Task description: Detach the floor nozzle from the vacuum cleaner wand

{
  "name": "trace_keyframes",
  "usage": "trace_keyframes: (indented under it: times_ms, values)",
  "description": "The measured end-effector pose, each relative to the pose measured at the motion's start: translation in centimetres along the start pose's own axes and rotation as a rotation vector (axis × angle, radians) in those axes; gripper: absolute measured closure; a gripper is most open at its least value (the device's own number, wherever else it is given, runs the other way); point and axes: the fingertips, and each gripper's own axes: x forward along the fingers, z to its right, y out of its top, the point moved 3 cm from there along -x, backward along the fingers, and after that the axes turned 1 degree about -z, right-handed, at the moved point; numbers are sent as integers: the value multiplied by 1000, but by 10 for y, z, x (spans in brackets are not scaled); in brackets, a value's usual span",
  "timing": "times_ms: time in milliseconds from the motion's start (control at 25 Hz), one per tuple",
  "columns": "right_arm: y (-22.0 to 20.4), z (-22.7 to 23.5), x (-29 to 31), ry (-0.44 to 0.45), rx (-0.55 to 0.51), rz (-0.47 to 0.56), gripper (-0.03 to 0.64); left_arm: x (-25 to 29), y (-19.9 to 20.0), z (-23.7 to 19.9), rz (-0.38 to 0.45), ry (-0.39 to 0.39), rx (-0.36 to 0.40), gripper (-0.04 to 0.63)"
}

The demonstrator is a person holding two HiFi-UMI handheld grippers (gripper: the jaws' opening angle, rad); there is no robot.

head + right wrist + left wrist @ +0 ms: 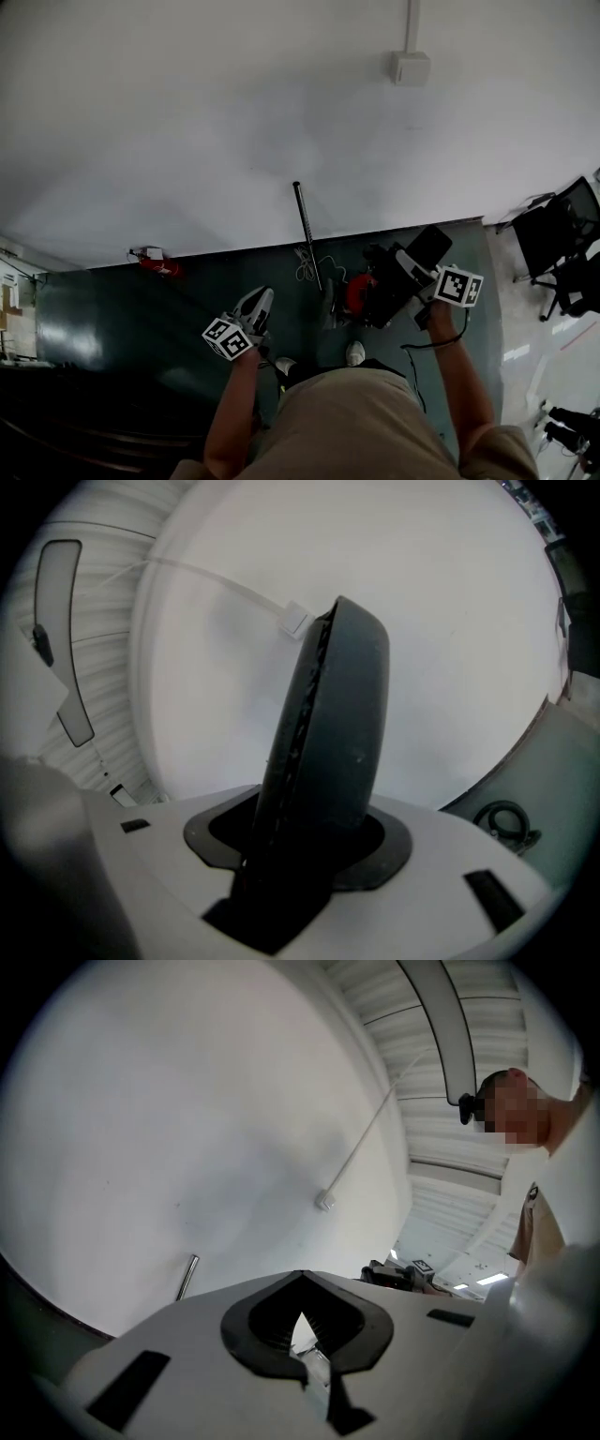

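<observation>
Two hand-held grippers sit nearest the person. The left hand-held gripper (260, 302) is clenched on nothing, while the right hand-held gripper (419, 272) grasps the dark floor nozzle (328, 752). Beyond them, the red vacuum cleaner (361, 295) sits on the floor. Farther off, the bare wand (307, 234) stands against the wall. Detaching looks done; what remains is probably setting the nozzle down.

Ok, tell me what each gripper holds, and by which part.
The right gripper clamps the dark floor nozzle at its near end; the left gripper is shut on nothing.
</observation>
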Motion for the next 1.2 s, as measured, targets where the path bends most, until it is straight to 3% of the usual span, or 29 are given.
trace_keyframes:
  times_ms: [160, 360, 520, 760, 1200]
  values:
    - [0, 7, -12, -16, -16, 5, 400, -13, -5, -1, -8, 24, 12, 589]
    - [-7, 25, -15, -34, -9, 7, 400, -32, -6, -29, 26, 164, 40, 589]
    - [-18, 40, -18, -48, 3, 11, 400, -40, -18, -42, 32, 227, 33, 589]
    - [-29, 68, -22, -88, 17, 16, 400, -41, -34, -53, 55, 266, 31, 588]
    - [-52, 98, -17, -103, 41, -10, 400, -15, -77, -74, -45, 302, 16, 586]
